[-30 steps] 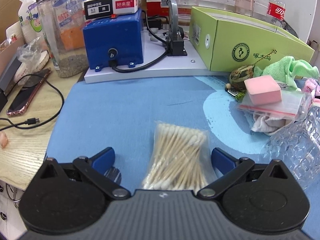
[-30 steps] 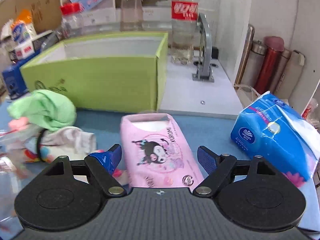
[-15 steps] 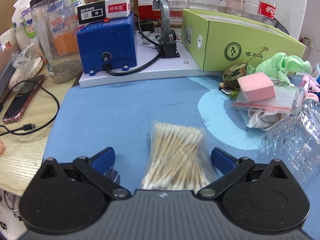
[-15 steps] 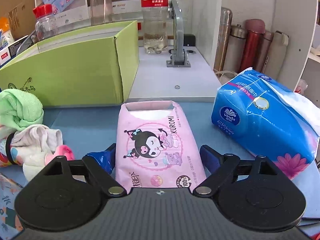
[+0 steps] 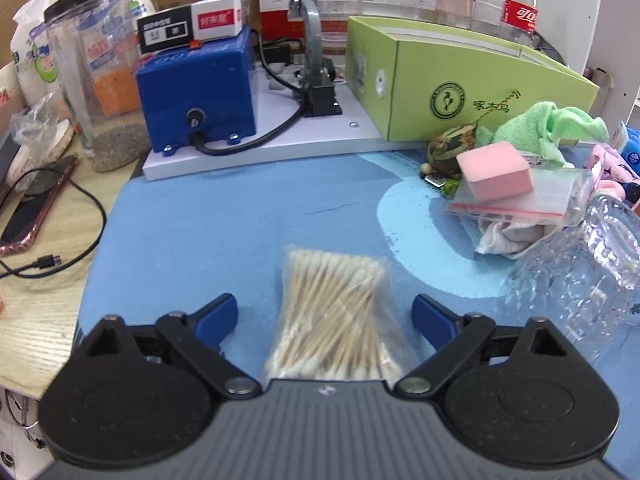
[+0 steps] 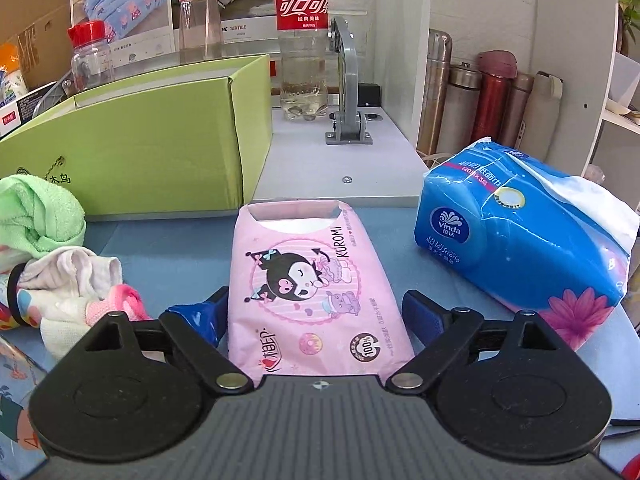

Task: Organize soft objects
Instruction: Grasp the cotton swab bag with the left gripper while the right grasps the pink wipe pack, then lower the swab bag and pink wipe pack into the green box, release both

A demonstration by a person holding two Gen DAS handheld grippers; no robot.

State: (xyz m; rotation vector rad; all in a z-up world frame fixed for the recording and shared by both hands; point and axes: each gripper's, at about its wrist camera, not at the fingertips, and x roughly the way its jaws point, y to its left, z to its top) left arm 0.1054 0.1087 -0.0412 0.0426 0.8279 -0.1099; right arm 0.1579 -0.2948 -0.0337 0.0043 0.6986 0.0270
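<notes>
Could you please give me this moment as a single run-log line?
left gripper: open, astride swab bag | right gripper: open, astride pink tissue pack | green box: nothing placed yet

My left wrist view sits low and close over the surface (image 5: 208, 216), facing the far green box (image 5: 460, 92). My right wrist view looks likewise, further right. Both share that green box (image 6: 152, 148) and the green towel (image 5: 548, 128) (image 6: 36, 212).

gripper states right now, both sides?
Left gripper: open, jaws straddle the cotton swab bag, not clamped.
Right gripper: open, around the pink Kuromi tissue pack; left jaw touching it, right jaw still apart.
</notes>
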